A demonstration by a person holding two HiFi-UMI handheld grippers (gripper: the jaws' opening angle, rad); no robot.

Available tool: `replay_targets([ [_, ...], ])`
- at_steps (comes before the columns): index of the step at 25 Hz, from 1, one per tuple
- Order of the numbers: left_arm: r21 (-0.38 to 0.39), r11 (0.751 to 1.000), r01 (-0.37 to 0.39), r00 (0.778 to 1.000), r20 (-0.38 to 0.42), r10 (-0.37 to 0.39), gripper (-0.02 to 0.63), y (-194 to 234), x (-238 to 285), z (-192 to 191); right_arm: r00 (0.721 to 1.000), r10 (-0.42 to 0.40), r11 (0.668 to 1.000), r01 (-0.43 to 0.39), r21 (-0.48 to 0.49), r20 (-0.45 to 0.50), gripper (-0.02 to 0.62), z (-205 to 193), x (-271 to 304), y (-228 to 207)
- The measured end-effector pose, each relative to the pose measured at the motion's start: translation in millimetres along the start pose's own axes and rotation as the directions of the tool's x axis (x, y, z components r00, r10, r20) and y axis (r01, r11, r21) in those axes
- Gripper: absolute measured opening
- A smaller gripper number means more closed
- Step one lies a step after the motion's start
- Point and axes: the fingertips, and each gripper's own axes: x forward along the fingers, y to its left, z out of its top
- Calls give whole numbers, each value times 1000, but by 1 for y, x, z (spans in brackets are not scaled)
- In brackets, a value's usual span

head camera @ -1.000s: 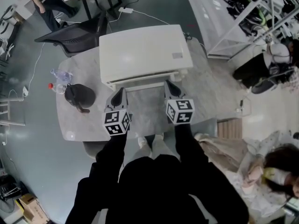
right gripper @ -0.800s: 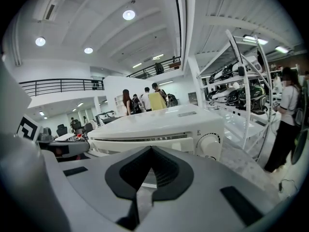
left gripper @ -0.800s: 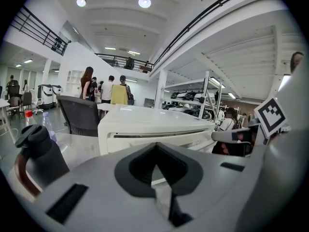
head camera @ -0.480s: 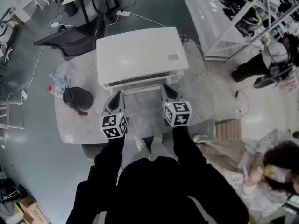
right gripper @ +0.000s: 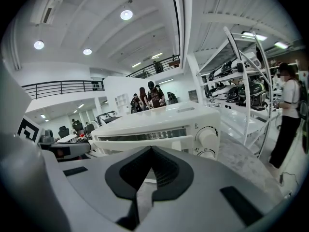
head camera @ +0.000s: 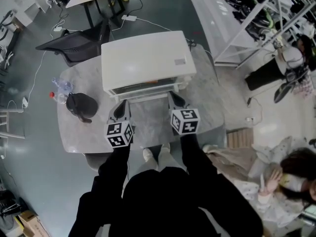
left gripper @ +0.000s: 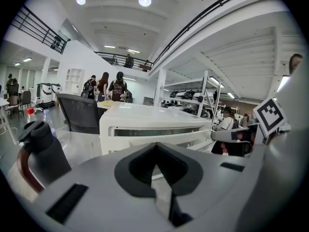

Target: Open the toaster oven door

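A white toaster oven (head camera: pixel 143 58) stands at the back of a grey stone table (head camera: pixel 203 98). Its door is tipped open a crack, and an orange glow shows in the gap (head camera: pixel 144 86). The white door handle (head camera: pixel 146 96) runs across the front. My left gripper (head camera: pixel 121 110) is at the handle's left end and my right gripper (head camera: pixel 176 99) at its right end. In the left gripper view the jaws (left gripper: pixel 155 153) stand together with the handle (left gripper: pixel 159 139) just beyond them. The right gripper (right gripper: pixel 150 151) looks the same, with the oven's knobs (right gripper: pixel 206 138) to the right.
A black jug (head camera: pixel 81 104) and a plastic bottle (head camera: pixel 60 87) are on the table's left side. A black office chair (head camera: pixel 79 36) is behind the table. White shelving (head camera: pixel 256 19) stands at the right. A person (head camera: pixel 286 181) is low at the right.
The oven door has come away from the body, and an orange gap now shows above it. Both grippers have drawn slightly back towards me, still at the handle's ends.
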Motion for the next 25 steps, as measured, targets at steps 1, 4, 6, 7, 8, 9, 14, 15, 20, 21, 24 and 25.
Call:
replay_targets([
  [1,-1,1000,0,1000,-1,0,3,0,-1,-1,1000,-1,1000,1,0,-1,2,-1,-1,0],
  [4,-3,1000,-1,1000,-3,1,3,-2,-2,-4,1000,-1,1000,1,3,-4,2,-4,-3,-1],
  [6,-4,1000,-3,1000,-6,3,3,-2,-4,-5,1000,4,1000,-4,5,-5,2,-6,-4,0],
  [7,-5,1000,-4,1000,-7,4,3,-3,-4,-6,1000,7,1000,-7,4,-6,2,-7,-5,0],
  [8,-6,1000,-5,1000,-9,5,3,-3,-6,-7,1000,7,1000,-7,3,-8,2,-8,-6,0],
  [9,-7,1000,-5,1000,-10,5,3,-4,-7,-9,1000,7,1000,-7,1,-9,2,-9,-7,0],
  [14,-4,1000,-7,1000,-17,7,3,-7,-12,-14,1000,14,1000,-14,-7,-17,2,-15,-13,1],
  [15,-6,1000,-9,1000,-19,9,3,-7,-12,-15,1000,15,1000,-15,-8,-18,3,-16,-14,1],
  [20,-13,1000,-14,1000,-26,13,3,-8,-14,-20,999,25,1000,-25,-6,-23,2,-20,-16,1],
  [21,-13,1000,-13,1000,-28,13,3,-9,-15,-21,999,27,1000,-27,-6,-25,2,-21,-17,1],
  [24,-11,1000,-11,999,-32,11,3,-10,-17,-24,999,27,1000,-27,-5,-35,2,-24,-19,2],
  [25,-11,1000,-10,999,-33,10,3,-10,-18,-25,999,26,1000,-26,-4,-36,2,-25,-20,2],
])
